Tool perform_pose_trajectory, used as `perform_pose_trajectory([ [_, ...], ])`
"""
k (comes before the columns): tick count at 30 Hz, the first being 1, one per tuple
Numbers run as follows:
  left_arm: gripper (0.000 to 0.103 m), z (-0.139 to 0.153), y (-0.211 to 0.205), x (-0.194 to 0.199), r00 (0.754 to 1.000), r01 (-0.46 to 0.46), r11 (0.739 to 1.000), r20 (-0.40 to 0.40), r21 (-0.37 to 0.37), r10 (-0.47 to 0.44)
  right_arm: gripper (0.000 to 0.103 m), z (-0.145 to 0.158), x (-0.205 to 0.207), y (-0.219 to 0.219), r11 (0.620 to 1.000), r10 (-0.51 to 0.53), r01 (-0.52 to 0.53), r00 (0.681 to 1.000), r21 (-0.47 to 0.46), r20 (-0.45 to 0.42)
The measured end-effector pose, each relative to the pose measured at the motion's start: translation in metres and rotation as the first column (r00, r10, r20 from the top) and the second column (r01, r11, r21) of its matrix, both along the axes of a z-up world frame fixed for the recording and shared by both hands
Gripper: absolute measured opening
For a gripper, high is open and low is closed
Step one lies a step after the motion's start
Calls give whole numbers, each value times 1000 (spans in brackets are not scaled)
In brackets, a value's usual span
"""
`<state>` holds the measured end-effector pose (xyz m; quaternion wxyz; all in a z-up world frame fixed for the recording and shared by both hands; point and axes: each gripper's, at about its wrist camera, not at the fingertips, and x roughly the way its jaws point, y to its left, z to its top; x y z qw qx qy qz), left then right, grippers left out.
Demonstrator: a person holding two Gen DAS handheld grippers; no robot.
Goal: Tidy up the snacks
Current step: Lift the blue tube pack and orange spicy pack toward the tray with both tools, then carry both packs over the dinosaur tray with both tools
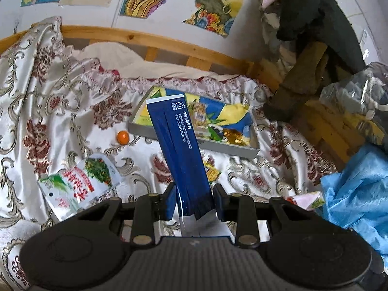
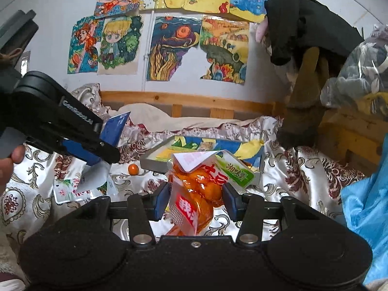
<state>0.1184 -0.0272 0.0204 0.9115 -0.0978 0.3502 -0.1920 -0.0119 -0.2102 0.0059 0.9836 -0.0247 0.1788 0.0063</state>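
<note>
Holding a snack in each hand, we have both loads lifted clear of the bed (image 1: 60, 111) and facing the tray (image 1: 228, 148) ahead. Nearest us in the left wrist view, the left gripper (image 1: 194, 201) has its fingers (image 1: 169, 203) closed on the lower end of the blue packet (image 1: 177, 140); its long axis runs straight out along the fingers, tilted a little left, with its white-edged top pointing toward the tray's near left corner. In the right wrist view, the right gripper (image 2: 196, 200) has its fingers (image 2: 161, 200) clamped on the orange snack bag (image 2: 196, 194), the bag bulging between the pads, its crumpled top folded forward with a green label.

Beyond the fingers, a white-and-green pouch (image 1: 80, 181) lies flat on the bed to the left, and a small orange ball (image 1: 123, 136) sits just beside the tray's near left corner. The tray, with a few wrapped sweets already in it, lies directly ahead of the right gripper and slightly right of the blue packet's line. We judge the right hand nearer to a straight drop, since its bag already overlaps the tray's near rim in view; the left must swing right before lowering. Further back stand the wooden bed frame (image 1: 169, 46) and the wall drawings (image 2: 174, 51).
</note>
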Motion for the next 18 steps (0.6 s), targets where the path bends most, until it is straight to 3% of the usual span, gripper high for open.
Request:
perform_pose_trajectory([
  [5, 35, 16, 0, 0, 999, 0, 1000, 41, -6, 1, 49, 22, -10, -9, 1000, -9, 8, 999, 22, 37],
  [11, 35, 38, -2, -4, 997, -23, 1000, 71, -9, 24, 49, 45, -19, -18, 1000, -3, 4, 996, -14, 91],
  [18, 35, 46, -9, -2, 998, -35, 999, 59, 11, 34, 49, 56, -24, -29, 1000, -16, 17, 993, -2, 119],
])
